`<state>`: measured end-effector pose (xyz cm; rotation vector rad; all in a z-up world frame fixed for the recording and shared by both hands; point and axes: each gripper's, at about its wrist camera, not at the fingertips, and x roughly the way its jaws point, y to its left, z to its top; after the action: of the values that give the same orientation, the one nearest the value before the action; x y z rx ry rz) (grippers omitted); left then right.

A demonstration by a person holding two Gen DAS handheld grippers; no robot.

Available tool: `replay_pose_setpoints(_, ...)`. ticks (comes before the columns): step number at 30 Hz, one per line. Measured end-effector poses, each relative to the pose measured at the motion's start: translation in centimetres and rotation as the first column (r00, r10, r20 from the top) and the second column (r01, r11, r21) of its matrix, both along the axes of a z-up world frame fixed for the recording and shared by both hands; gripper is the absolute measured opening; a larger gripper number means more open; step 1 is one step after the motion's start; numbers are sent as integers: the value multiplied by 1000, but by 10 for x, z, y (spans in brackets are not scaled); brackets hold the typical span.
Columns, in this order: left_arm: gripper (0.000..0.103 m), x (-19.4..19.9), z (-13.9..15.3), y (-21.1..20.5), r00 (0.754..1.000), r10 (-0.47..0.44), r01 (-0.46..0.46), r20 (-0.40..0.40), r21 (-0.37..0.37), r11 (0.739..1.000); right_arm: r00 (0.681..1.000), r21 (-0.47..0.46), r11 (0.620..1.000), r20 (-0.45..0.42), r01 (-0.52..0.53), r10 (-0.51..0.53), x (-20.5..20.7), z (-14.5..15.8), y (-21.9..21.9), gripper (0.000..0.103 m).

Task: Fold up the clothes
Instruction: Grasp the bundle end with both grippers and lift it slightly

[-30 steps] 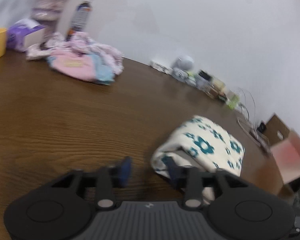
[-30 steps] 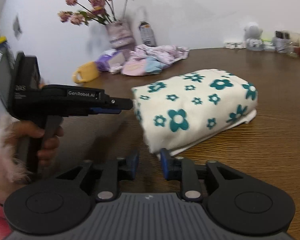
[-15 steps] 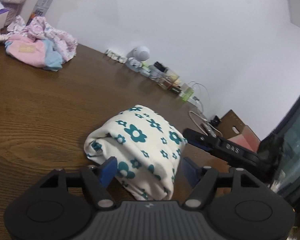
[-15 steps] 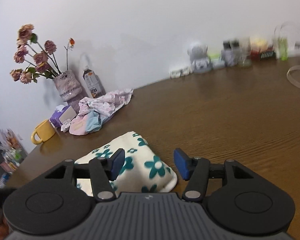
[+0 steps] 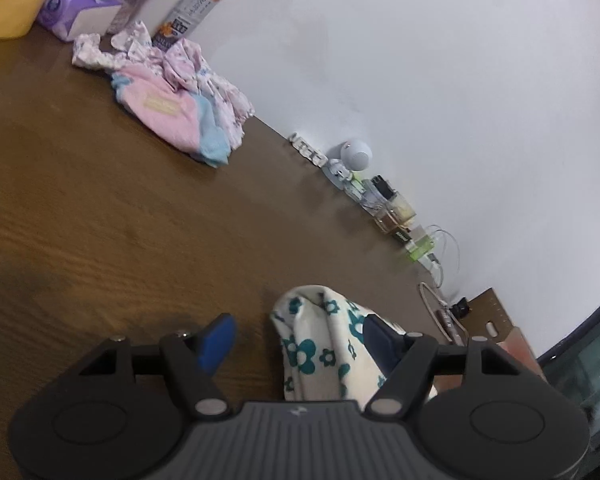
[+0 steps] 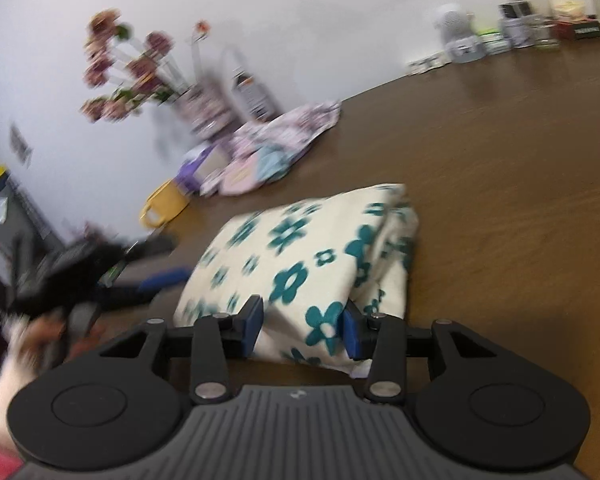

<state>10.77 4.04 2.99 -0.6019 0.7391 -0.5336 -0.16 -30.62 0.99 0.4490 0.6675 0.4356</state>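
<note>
In the right wrist view, the right claw (image 6: 303, 329) sits lowest and nearest, its two blue-padded fingers (image 6: 252, 323) pressed against either side of a corner of the folded flower-print cloth (image 6: 300, 256), clamped on a thick bunch of it. The cloth is cream with teal flowers, folded into a plump bundle that lies on the brown wooden counter (image 6: 500, 208). To its left, blurred, the left claw (image 6: 156, 280) appears as a dark shape with a blue fingertip just beside the bundle's edge, held by a hand (image 6: 56, 330) at the frame's edge.

In the left wrist view, the left claw (image 5: 298, 334) has its fingers spread wide apart. The right-side finger touches or overlaps the end of the folded cloth (image 5: 320, 344); the left-side one hangs over bare counter (image 5: 100, 220), so nothing is gripped.

Farther back on the counter lies a loose heap of pink, pale blue and patterned clothes (image 5: 172, 100). Behind it stand a yellow mug (image 5: 8, 4), a purple tissue pack (image 5: 76, 12), a drink bottle (image 5: 192, 8) and a vase of dried flowers (image 6: 140, 68). Along the white wall (image 5: 420, 80), a row of small items includes a round white gadget (image 5: 356, 154) and jars.
</note>
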Motion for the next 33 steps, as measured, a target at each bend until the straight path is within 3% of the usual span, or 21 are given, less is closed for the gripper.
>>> replay_pose_setpoints(2,70,4,2,-3,1000,-11,11,5,13,1000,1000,-2,1000,7,-10,10,-11,3,5,44)
replay_pose_setpoints(6,70,12,2,-15,999,-51,51,11,30,998,995,-13,995,37,98,-97,-19,10,-8,49)
replay_pose_setpoints(9,70,18,-2,-27,997,-72,72,-2,28,997,980,24,981,31,194,-195,-8,8,-25,51)
replay_pose_setpoints(13,67,28,-13,-39,996,-80,80,-42,-10,997,978,57,976,8,209,-210,13,4,-26,51)
replay_pose_setpoints(14,65,30,-16,-40,995,-83,82,-54,-24,996,978,68,976,-4,206,-206,18,2,-24,50)
replay_pose_setpoints(16,37,34,-23,-43,993,-92,88,-77,-51,995,980,93,976,-23,199,-197,24,-3,-21,46)
replay_pose_setpoints(17,35,35,-26,-44,991,-98,92,-93,-70,993,981,105,975,-27,196,-195,25,-4,-21,43)
replay_pose_setpoints(21,34,33,-33,-41,988,-92,78,-121,-117,990,983,125,976,-32,181,-179,25,-7,-24,43)
replay_pose_setpoints(26,53,31,-29,-33,992,-56,42,-113,-117,992,978,121,971,-29,206,-204,18,3,-30,47)
replay_pose_setpoints(30,54,38,-22,-31,996,-35,25,-83,-118,993,972,117,965,-28,235,-233,19,5,-33,47)
replay_pose_setpoints(31,52,43,-23,-34,995,-37,27,-89,-114,993,971,124,964,-38,237,-234,22,2,-33,46)
replay_pose_setpoints(32,46,47,-24,-38,995,-39,29,-96,-108,994,972,137,963,-48,233,-229,26,-2,-32,38)
replay_pose_setpoints(33,27,51,-25,-41,994,-41,31,-102,-103,994,973,147,962,-57,230,-224,30,-5,-31,33)
